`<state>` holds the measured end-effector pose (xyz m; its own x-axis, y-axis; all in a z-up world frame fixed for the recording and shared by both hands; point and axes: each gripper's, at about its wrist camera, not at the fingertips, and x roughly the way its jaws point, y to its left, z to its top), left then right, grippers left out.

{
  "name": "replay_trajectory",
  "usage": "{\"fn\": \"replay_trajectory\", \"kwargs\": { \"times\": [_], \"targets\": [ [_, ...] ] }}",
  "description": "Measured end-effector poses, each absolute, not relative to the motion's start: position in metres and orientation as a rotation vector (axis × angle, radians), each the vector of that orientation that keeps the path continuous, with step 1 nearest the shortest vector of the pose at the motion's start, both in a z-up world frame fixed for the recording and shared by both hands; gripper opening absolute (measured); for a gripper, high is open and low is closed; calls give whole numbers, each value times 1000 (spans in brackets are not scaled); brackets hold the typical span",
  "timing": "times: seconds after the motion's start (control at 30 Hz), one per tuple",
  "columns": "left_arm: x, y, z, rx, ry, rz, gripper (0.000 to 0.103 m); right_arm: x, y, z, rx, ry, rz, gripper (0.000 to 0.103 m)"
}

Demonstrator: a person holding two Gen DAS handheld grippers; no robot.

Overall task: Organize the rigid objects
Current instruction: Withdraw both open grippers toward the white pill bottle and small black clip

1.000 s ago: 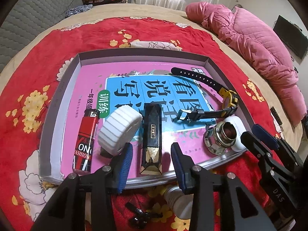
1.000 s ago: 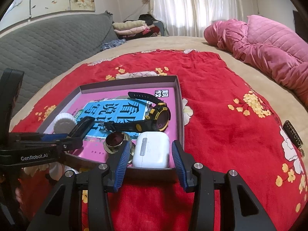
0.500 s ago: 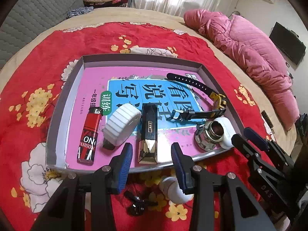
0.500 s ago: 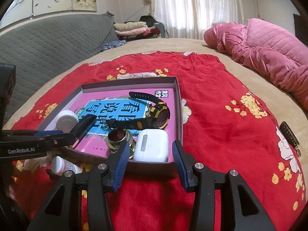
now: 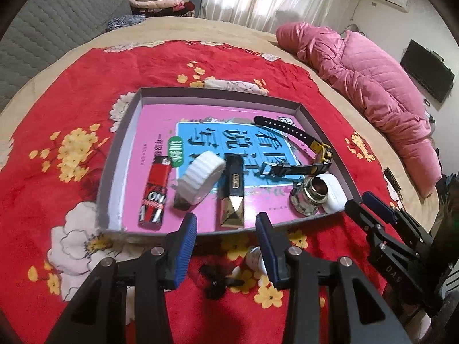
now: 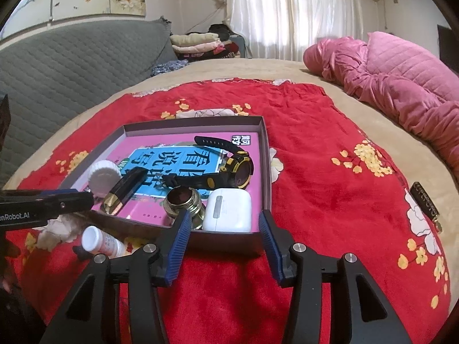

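Left gripper (image 5: pixel 226 229) hung over the red blanket (image 5: pixel 71 91), jaws apart, empty. Right gripper (image 6: pixel 223 226) was empty too, jaws just opening. White bottle (image 6: pixel 99 242) lay on the blanket just outside the tray (image 6: pixel 226 242). Inside: earbud case (image 6: pixel 229 213), lighter (image 5: pixel 153 195), watch (image 6: pixel 229 166).

Book cover (image 6: pixel 178 160) in the tray: big Chinese chars on blue panel, "看图说话写话" partly covered; green tag reads "训练"; small black corner box, chars too small to read. Red lighter (image 5: pixel 155 192): white letters "ON" plus more, not legible. Left claw (image 6: pixel 43 203) arm: "GenRobot.AI", cut at frame edge. Right claw (image 5: pixel 370 203) arm: "DAS".
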<state>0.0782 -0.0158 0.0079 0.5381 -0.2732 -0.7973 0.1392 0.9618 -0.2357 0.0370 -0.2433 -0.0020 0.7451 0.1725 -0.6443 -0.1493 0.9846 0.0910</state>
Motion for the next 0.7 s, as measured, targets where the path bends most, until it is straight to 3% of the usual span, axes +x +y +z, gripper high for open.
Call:
{"fn": "replay_trajectory", "kwargs": {
  "times": [0.37,0.47,0.7],
  "targets": [
    [64,1,11,-160,977,-227,43,24,-235,9,13,682,190,52],
    [60,1,12,-151,980,-231,43,19,-229,12,12,675,210,63],
    [50,3,9,-130,1002,-235,43,10,-213,19,-18,665,260,63]
  ]
}}
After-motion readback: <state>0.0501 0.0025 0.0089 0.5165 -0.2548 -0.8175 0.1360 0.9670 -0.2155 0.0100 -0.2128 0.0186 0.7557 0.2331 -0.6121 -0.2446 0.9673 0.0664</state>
